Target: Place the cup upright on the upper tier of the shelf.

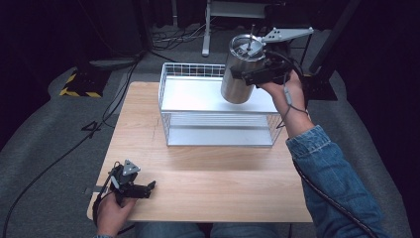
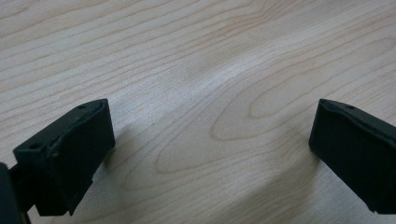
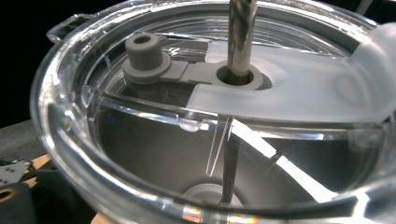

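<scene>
**Steel cup held tilted above the wire basket**

In the high view, a steel cup (image 1: 241, 72) with a clear lid (image 1: 246, 46) is seen held in the air by the right hand-held gripper (image 1: 250, 74), which is clamped across the upper part of the cup's side. The cup is tilted, its top leaning away from the person, and it hangs above the back right part of a white wire basket (image 1: 171, 101) that stands on the far half of the table (image 1: 213, 183). A metal straw (image 1: 252, 30) is seen rising from the lid. The right hand (image 1: 285, 89) is wrapped around the gripper's body, with a denim sleeve (image 1: 332, 173) behind it. At the near left corner of the table, the left hand-held gripper (image 1: 151, 186) is held low by the left hand (image 1: 113, 213), well apart from the basket.

In the left gripper view, the two black jaws are seen spread wide, with nothing but bare wood grain of the table (image 2: 210, 70) between them; this gripper is open and empty.

In the right gripper view, the lid (image 3: 116, 154) is seen from close above. The straw (image 3: 242, 37) is passed through a grey rubber seal (image 3: 205, 72), and a grey plug (image 3: 142, 49) lies beside it. The steel inside of the cup (image 3: 154, 154) is seen through the clear plastic.
</scene>
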Available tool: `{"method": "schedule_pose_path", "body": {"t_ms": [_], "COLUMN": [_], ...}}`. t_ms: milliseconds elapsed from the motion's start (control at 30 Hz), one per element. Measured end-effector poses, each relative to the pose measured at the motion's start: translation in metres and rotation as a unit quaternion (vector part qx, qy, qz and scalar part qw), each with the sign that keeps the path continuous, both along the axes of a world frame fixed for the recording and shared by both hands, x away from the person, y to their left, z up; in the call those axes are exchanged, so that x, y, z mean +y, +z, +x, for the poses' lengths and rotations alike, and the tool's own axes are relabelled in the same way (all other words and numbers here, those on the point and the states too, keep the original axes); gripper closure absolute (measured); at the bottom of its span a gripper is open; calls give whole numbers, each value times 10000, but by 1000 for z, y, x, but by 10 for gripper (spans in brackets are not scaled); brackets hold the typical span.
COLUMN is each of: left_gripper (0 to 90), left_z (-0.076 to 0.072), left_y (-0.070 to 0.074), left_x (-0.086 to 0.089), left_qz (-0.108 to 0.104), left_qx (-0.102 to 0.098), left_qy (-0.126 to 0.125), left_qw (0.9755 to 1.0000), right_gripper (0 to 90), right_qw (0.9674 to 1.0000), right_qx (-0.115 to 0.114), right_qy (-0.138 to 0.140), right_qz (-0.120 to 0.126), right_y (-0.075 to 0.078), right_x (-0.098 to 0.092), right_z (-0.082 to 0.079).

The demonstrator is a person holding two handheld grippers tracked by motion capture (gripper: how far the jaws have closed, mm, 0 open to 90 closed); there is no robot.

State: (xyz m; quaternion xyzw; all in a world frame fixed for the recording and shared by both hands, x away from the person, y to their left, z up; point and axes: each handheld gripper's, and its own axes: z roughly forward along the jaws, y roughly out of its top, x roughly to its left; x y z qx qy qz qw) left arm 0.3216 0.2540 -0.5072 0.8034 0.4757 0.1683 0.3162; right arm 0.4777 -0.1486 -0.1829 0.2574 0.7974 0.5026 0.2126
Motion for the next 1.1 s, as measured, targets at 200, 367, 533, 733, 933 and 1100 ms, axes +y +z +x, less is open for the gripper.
{"method": "schedule_pose_path", "body": {"t_ms": [200, 367, 533, 733, 933, 1100], "left_gripper": [6, 5, 5, 5, 6, 6], "left_z": [0, 0, 0, 1, 1, 1], "left_y": [0, 0, 0, 0, 0, 0], "left_x": [0, 0, 0, 0, 0, 0], "left_qz": [12, 5, 13, 8, 5, 0], "left_qx": [-11, -5, -11, -3, 1, 0], "left_qy": [-3, -4, -1, -52, -51, -48], "left_qw": [10000, 10000, 10000, 10000, 10000, 10000], "right_gripper": [39, 39, 39, 39, 39, 39], "right_qw": [10000, 9999, 9996, 9992, 9987, 9982], "right_qx": [21, 66, 147, 231, 354, 426], "right_qy": [-76, -156, -241, -318, -373, -413], "right_qz": [9, 9, 35, 58, 33, 25], "right_y": [0, -6, -15, -23, -32, -38], "right_x": [13, 22, 29, 35, 39, 39], "right_z": [15, 27, 41, 54, 60, 64]}}
